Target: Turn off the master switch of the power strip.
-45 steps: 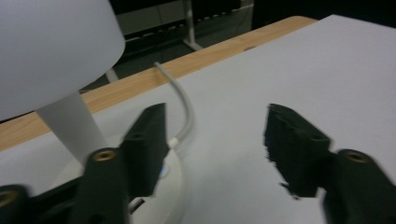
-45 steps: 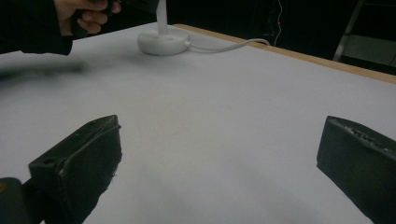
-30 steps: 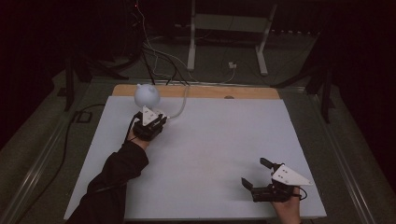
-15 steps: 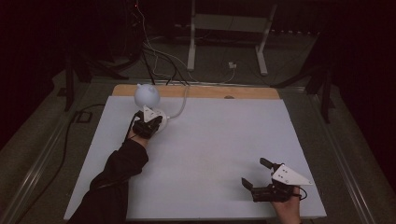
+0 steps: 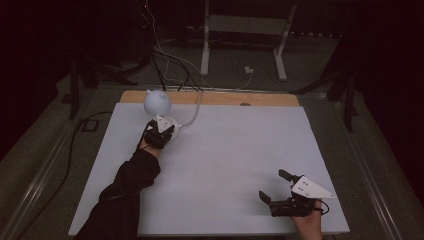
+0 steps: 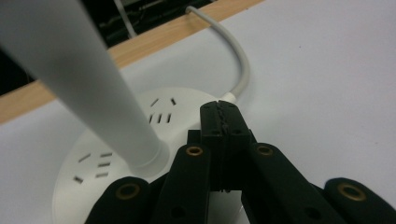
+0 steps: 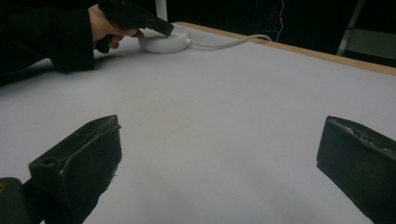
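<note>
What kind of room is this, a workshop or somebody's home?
Probably a lab or recording studio, not a home: a white-topped table stands in a dark room, loose cables trail across the floor behind it, and a white metal stand sits beyond. A small white lamp stands on the table.

left gripper (image 5: pixel 161 131) at lamp (image 5: pixel 158 102), right gripper (image 5: pixel 280 192) apart
</note>
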A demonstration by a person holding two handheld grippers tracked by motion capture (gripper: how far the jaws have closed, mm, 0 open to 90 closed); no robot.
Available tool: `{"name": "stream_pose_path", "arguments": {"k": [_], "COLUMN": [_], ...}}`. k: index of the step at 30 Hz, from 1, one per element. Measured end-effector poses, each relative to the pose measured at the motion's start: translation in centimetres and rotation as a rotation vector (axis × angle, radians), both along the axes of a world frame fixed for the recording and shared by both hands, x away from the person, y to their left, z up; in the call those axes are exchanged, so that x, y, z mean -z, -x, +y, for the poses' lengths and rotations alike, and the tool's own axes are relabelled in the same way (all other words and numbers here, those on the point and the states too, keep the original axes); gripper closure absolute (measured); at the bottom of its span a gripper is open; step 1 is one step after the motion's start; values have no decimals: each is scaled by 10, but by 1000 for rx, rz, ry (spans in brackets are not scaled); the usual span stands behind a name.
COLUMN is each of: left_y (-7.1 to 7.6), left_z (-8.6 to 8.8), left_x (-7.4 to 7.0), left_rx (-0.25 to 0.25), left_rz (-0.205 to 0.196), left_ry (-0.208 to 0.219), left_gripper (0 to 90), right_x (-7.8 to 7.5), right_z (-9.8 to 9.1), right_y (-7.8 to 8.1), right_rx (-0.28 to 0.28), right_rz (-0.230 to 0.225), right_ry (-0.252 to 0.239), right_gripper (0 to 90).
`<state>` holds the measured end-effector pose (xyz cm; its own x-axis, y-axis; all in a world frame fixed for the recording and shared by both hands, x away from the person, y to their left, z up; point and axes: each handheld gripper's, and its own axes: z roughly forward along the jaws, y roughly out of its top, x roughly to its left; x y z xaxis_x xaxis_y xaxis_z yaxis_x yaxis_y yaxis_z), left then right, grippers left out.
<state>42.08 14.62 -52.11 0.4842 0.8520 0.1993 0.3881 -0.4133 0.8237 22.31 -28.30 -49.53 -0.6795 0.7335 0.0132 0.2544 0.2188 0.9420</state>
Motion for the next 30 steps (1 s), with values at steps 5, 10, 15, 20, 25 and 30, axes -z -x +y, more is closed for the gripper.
{"name": "stream_pose_path", "arguments": {"k": [5, 10, 15, 20, 25, 30], "left_y": [1, 2, 1, 1, 2, -1], "left_z": [-6, -8, -6, -8, -12, -15], "left_x": [3, 4, 5, 4, 4, 2], "left_rx": [1, -8, 6, 12, 21, 12], "left_rz": [-36, -50, -56, -52, -73, -45], "left_ry": [-79, -118, -116, -142, -190, -197], "left_gripper": [900, 900, 900, 900, 900, 900], "right_x": [0, 0, 0, 1, 0, 0], "right_z": [0, 0, 1, 1, 2, 2], "right_y": [0, 0, 0, 0, 0, 0], "right_rx": [0, 0, -1, -1, 0, -1], "right_rz": [1, 2, 2, 4, 3, 2], "right_ry": [1, 3, 2, 2, 3, 3], "right_gripper": [0, 1, 1, 1, 0, 1]}}
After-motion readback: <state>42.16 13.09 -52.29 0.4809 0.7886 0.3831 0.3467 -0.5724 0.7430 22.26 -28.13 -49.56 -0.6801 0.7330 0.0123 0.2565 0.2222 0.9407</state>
